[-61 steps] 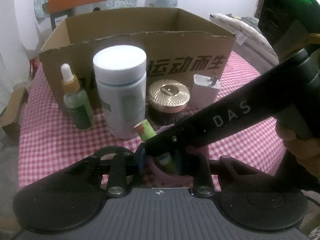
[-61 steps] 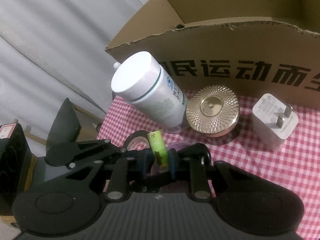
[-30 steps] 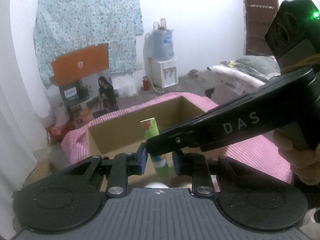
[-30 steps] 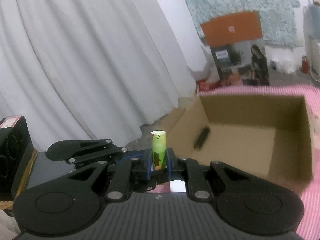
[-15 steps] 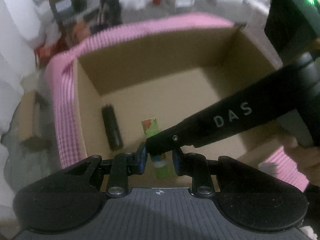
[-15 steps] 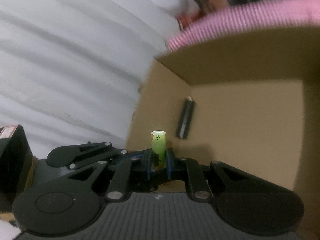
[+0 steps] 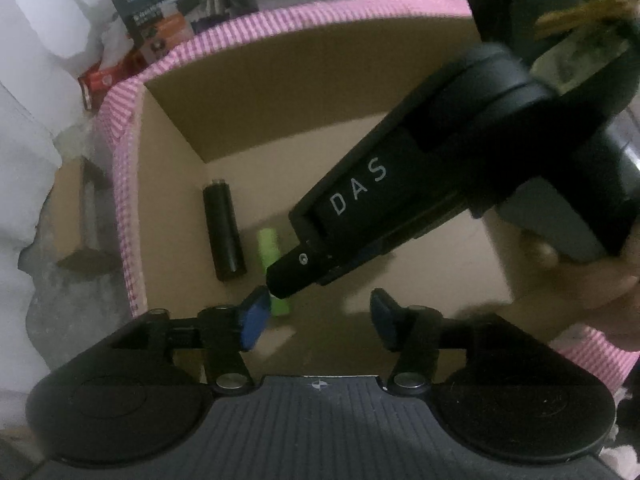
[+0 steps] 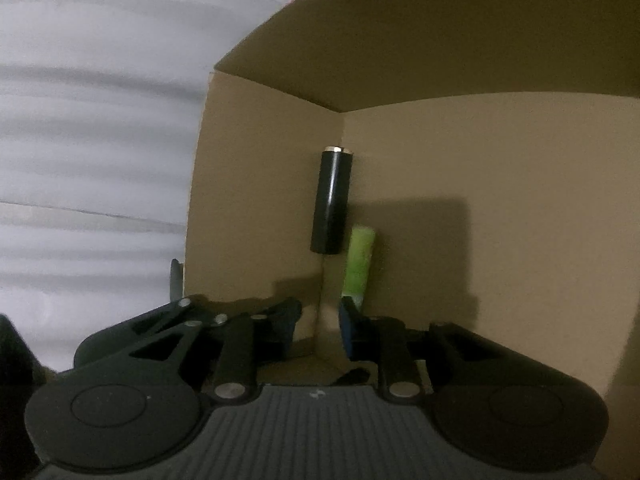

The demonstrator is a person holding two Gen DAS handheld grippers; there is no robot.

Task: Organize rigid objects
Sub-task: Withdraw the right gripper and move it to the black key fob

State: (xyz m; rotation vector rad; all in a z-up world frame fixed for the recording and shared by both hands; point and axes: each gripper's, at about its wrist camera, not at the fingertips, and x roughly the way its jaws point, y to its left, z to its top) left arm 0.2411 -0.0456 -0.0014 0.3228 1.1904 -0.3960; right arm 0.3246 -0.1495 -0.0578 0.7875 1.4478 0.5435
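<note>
A small green tube [image 7: 269, 254] lies on the floor of the cardboard box [image 7: 168, 128], next to a black cylinder [image 7: 223, 232]. Both show in the right wrist view too: the green tube [image 8: 359, 264] and the black cylinder [image 8: 331, 202]. My left gripper [image 7: 316, 316] is open and empty above the box's near side. My right gripper [image 8: 318, 320] is open and empty, low inside the box just in front of the green tube. Its body [image 7: 400, 208] crosses the left wrist view and hides part of the tube.
The box sits on a pink checked tablecloth [image 7: 120, 152]. A white curtain [image 8: 92, 140] hangs to the left. Boxes and clutter [image 7: 152, 20] stand on the floor beyond the table. A hand [image 7: 592, 292] holds the right gripper.
Both grippers carried the green tube from the table up and into the box, then opened. The tube now lies on the box floor beside the black cylinder.
</note>
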